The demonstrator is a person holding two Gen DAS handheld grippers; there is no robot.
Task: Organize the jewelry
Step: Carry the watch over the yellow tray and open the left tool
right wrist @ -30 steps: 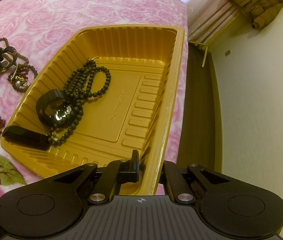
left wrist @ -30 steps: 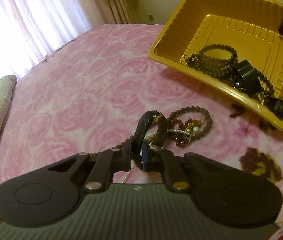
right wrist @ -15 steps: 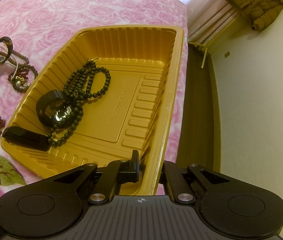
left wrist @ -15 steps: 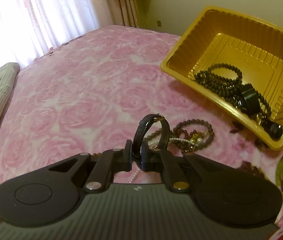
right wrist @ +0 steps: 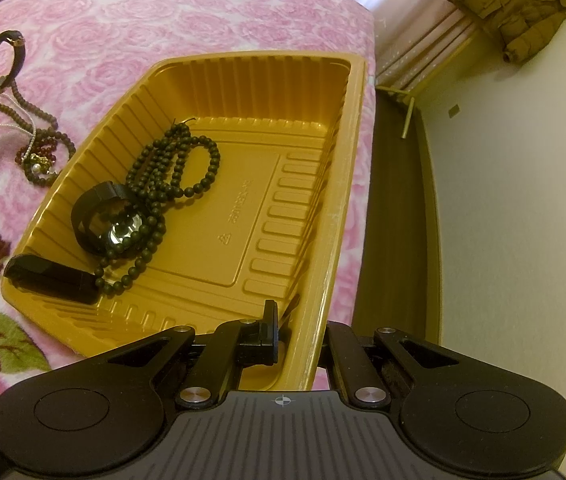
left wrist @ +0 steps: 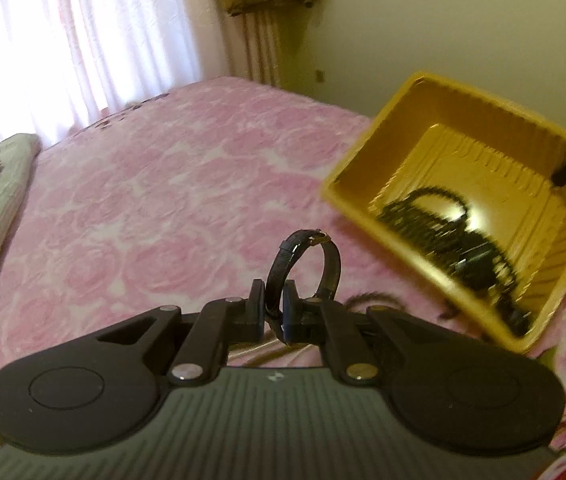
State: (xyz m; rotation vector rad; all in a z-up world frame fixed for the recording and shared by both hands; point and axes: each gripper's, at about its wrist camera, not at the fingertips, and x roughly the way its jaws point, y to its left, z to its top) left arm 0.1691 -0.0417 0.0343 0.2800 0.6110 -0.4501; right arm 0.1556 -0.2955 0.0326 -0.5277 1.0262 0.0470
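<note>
Lifted clear of the bead pile (right wrist: pixel 31 136): black watch (left wrist: pixel 303 276), grasped in left gripper (left wrist: pixel 274 312) fingers; yellow tray (left wrist: pixel 367 204) at two o'clock, right gripper (right wrist: pixel 295 336) clenched on its rim; drop-off likely next

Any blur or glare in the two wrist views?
Left wrist: motion blur smears the yellow tray and its beads; curtain blown out; watch in the left gripper stays sharp. Right wrist: sharp throughout; a glint on the watch face in the tray; fisheye bends the bed edge.
</note>
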